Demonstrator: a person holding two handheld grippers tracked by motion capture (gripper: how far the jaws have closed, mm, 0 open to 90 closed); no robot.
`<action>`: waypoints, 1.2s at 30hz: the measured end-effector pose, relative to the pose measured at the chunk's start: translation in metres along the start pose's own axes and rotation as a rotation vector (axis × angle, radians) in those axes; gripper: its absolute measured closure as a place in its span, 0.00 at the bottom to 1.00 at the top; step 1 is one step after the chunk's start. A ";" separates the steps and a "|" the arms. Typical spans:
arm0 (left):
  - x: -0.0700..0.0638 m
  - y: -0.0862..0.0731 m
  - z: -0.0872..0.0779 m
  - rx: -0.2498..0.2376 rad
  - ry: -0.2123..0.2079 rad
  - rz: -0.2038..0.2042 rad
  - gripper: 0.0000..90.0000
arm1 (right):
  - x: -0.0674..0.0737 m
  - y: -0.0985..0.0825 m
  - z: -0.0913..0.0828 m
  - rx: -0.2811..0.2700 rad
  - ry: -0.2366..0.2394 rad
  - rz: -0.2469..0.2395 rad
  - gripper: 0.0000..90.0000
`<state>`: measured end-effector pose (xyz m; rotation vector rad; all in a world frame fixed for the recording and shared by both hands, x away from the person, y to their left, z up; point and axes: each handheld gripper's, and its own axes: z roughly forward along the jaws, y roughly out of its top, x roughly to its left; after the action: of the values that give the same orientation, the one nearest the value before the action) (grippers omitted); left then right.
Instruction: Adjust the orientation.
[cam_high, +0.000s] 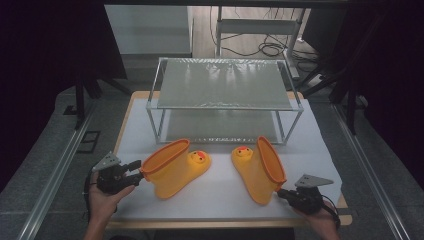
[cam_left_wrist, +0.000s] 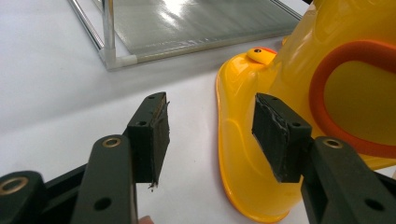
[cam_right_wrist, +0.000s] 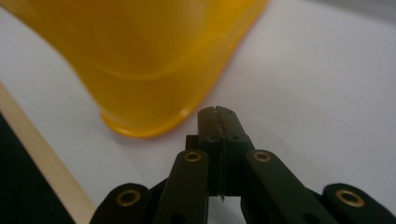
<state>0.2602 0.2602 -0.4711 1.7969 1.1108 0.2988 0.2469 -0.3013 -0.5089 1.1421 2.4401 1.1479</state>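
resting on the white counter (cam_high: 225, 192) are two yellow boots lying on their sides, toes pointing toward each other, in front of a metal rack (cam_high: 225, 95). your left tool (cam_high: 134, 171) sits right at the orange top rim of the left boot (cam_high: 175, 167), its two pads wide apart with nothing between them. your right tool (cam_high: 280, 192) is squeezed tight on nothing, just beside the heel of the right boot (cam_high: 257, 172).
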 end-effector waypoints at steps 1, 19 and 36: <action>0.000 0.000 0.000 0.001 -0.001 0.001 0.51 | 0.003 0.001 0.003 0.004 0.008 -0.015 1.00; 0.000 0.004 -0.001 0.009 0.001 0.001 0.50 | 0.037 0.019 0.034 0.020 0.096 -0.097 1.00; 0.003 0.006 0.003 0.016 0.009 -0.002 0.50 | 0.057 0.033 0.059 -0.010 0.116 -0.132 1.00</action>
<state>0.2666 0.2601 -0.4682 1.8103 1.1238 0.2983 0.2551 -0.2135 -0.5175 0.9193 2.5493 1.2160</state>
